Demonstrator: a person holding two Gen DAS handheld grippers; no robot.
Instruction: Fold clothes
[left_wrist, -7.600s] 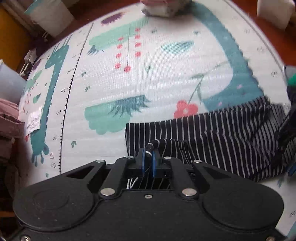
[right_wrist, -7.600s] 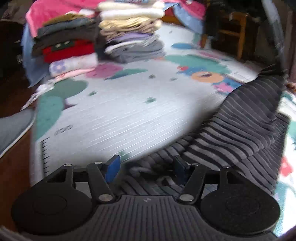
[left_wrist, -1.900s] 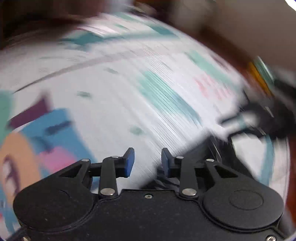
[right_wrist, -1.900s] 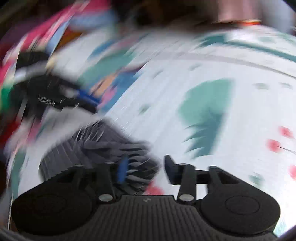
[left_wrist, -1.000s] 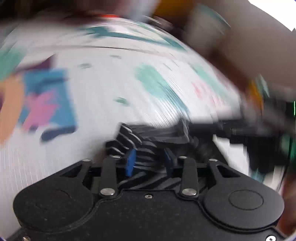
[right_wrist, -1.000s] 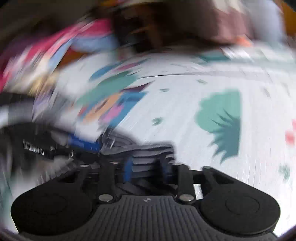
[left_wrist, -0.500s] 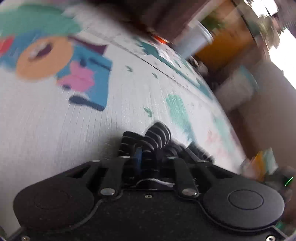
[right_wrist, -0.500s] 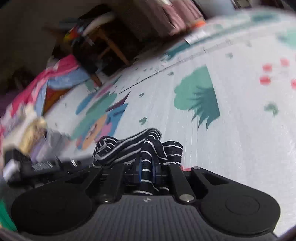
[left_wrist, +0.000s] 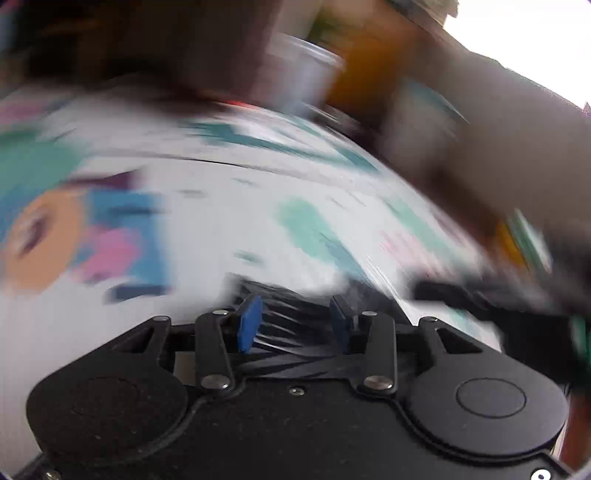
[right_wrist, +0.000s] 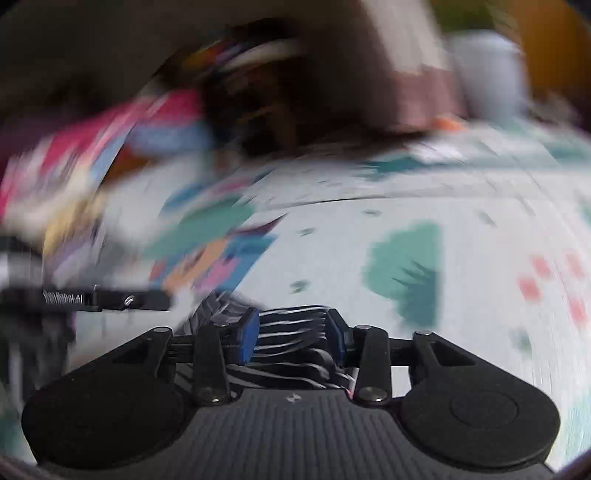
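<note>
The black-and-white striped garment (left_wrist: 284, 299) lies bunched on the play mat (left_wrist: 229, 221), right in front of my left gripper (left_wrist: 295, 319). That gripper is open, its blue pads apart with the fabric showing between them. In the right wrist view the same striped garment (right_wrist: 291, 350) fills the gap of my right gripper (right_wrist: 293, 332), which is also open. The two grippers face the bundle from opposite sides: the left gripper (right_wrist: 92, 297) shows at that view's left edge. Both views are motion-blurred.
The mat carries teal, orange, pink and blue cartoon prints. Stacked folded clothes (right_wrist: 74, 166) blur at the mat's far left in the right wrist view. A grey bin (right_wrist: 487, 74) and dark furniture stand beyond the mat's edge.
Half a second ago both grippers were shut on the bunched striped garment. Both have opened and let it go, and both cameras are swinging fast.
</note>
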